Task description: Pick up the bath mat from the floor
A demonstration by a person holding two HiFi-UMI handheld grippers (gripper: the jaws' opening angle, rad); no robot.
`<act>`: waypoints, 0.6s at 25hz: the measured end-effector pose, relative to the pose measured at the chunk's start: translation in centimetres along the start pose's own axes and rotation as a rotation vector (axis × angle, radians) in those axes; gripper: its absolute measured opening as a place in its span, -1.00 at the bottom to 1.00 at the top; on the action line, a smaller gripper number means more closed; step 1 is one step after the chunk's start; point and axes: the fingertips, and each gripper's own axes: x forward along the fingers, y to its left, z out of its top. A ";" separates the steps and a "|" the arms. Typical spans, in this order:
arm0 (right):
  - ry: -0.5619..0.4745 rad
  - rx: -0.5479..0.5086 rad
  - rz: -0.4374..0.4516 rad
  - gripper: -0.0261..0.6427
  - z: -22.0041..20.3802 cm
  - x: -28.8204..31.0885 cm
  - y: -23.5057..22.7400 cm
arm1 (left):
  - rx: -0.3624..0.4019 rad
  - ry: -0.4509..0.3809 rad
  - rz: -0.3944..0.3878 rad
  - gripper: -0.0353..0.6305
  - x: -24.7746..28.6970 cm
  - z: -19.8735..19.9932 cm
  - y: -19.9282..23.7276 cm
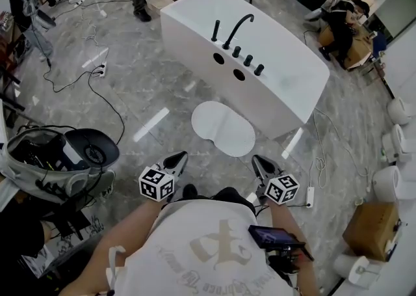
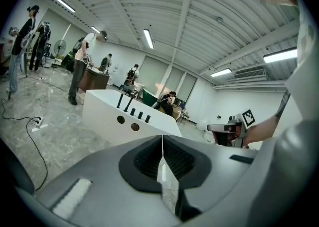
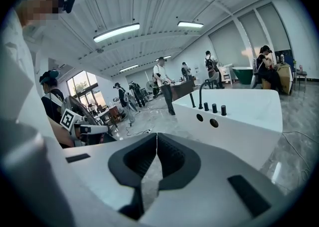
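A pale, bean-shaped bath mat (image 1: 223, 128) lies flat on the grey marble floor, right in front of the white bathtub (image 1: 296, 93). My left gripper (image 1: 178, 160) is held close to my body, short of the mat's near edge, jaws shut and empty. My right gripper (image 1: 260, 164) is level with it on the other side, also shut with nothing between its tips. In the left gripper view my left gripper (image 2: 162, 141) looks over its closed jaws at the bathtub (image 2: 104, 107). The right gripper view has my right gripper (image 3: 156, 138) closed too. The mat is hidden in both gripper views.
The tub carries a black faucet (image 1: 238, 28) and knobs on its deck. Cables (image 1: 104, 96) and a power strip (image 1: 310, 197) lie on the floor. A bag and helmet (image 1: 58, 158) sit at the left. Toilets (image 1: 390, 145) and a cardboard box (image 1: 372, 226) line the right. Several people stand beyond.
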 end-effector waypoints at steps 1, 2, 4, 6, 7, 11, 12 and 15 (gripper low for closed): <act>0.000 -0.004 0.000 -0.90 0.1 0.1 0.1 | -0.002 0.000 -0.001 -0.87 -0.1 0.0 0.0; -0.001 -0.008 0.000 -0.90 0.3 0.2 0.2 | -0.002 0.000 -0.004 -0.87 -0.2 -0.1 0.0; -0.008 -0.015 -0.004 -0.90 0.9 0.4 0.3 | 0.006 0.008 -0.014 -0.86 -0.3 -0.1 0.1; -0.017 -0.015 -0.012 -0.90 1.3 0.4 0.4 | 0.012 0.018 -0.019 -0.87 -0.3 -0.1 0.2; -0.019 -0.011 -0.016 -0.90 1.4 0.4 0.4 | 0.010 0.021 -0.018 -0.86 -0.3 -0.1 0.3; -0.005 -0.002 -0.026 -0.90 1.0 0.4 -0.4 | 0.001 0.025 -0.014 -0.87 0.1 0.0 0.7; -0.001 0.001 -0.028 -0.90 0.9 0.5 -0.7 | 0.002 0.028 -0.011 -0.87 0.3 0.0 0.9; 0.005 0.009 -0.031 -0.90 0.5 1.0 -1.7 | 0.002 0.039 -0.002 -0.87 1.1 -0.1 1.6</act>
